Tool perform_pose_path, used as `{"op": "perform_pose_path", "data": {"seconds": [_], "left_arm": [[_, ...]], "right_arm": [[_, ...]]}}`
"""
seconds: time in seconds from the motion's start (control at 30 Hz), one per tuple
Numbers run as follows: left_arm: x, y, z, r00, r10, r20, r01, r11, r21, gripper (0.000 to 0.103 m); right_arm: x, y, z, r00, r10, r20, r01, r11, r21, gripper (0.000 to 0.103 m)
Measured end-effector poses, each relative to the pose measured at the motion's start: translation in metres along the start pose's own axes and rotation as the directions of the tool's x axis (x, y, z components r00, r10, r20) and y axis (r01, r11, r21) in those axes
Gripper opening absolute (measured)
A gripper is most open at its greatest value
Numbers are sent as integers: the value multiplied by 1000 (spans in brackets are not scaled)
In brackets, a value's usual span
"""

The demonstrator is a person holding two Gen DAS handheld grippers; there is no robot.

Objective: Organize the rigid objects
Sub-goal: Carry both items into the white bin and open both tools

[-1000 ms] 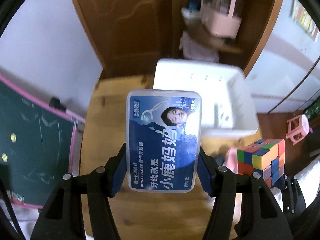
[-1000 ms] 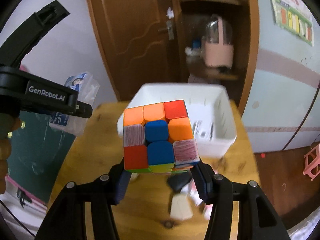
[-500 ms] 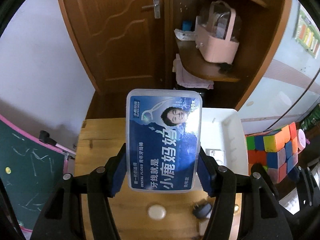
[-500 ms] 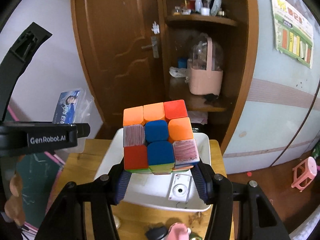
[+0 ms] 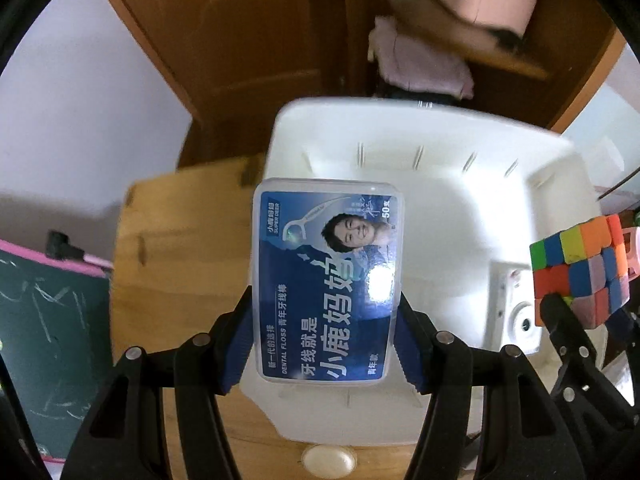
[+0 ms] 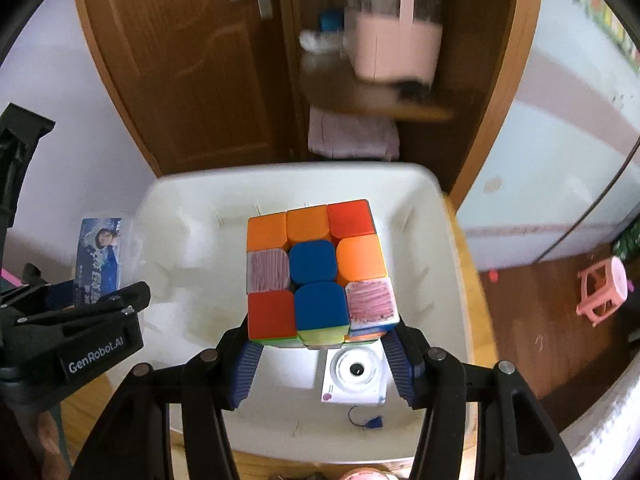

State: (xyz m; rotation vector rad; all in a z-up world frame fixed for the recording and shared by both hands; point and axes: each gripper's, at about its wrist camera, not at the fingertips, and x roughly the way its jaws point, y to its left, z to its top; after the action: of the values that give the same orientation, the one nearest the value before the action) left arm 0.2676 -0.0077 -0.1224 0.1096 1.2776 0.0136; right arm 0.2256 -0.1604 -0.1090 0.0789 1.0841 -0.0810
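Note:
My left gripper (image 5: pixel 326 344) is shut on a clear dental floss box (image 5: pixel 326 284) with a blue label, held above the near left part of a white plastic bin (image 5: pixel 400 128). My right gripper (image 6: pixel 320 354) is shut on a multicoloured puzzle cube (image 6: pixel 318 272), held above the same white bin (image 6: pixel 172 200). The cube also shows at the right edge of the left wrist view (image 5: pixel 580 272). The floss box (image 6: pixel 98 260) and the left gripper (image 6: pixel 72 332) show at the left of the right wrist view. A small white toy camera (image 6: pixel 354 376) lies in the bin.
The bin stands on a wooden table (image 5: pixel 180 248). A small round white object (image 5: pixel 328 460) lies on the table in front of the bin. Behind are a brown door (image 6: pixel 192 60) and a shelf with a pink basket (image 6: pixel 396 44). A chalkboard (image 5: pixel 44 336) is at left.
Both grippers have tilted down and moved forward over the white bin, which now fills the view beneath them. Both holds are unchanged.

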Motion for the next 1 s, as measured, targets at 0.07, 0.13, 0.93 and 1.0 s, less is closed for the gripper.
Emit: {"op": "perform_pose_path", "data": {"seconds": [0.07,0.13,0.93,1.0], "left_arm": [[13,1,-3,1000,7,-27,-7,1000,1,65],[22,1,-4,999,18,-43,-18,1000,8,65],[29,-29,-23,998,32,-56,-21,982,187,87],[19,-30,-27,999,29,-39,-21,979,202,87]], "right_arm": [[16,3,-5,999,-11,-36,11,1000,-16,56],[28,5,-9,998,-16,-68,14,1000,-28,56],[44,28,-29,987,-87,-138,62,982,-176,74],[38,27,-33,988,-88,-131,64,982,-177,74]]}}
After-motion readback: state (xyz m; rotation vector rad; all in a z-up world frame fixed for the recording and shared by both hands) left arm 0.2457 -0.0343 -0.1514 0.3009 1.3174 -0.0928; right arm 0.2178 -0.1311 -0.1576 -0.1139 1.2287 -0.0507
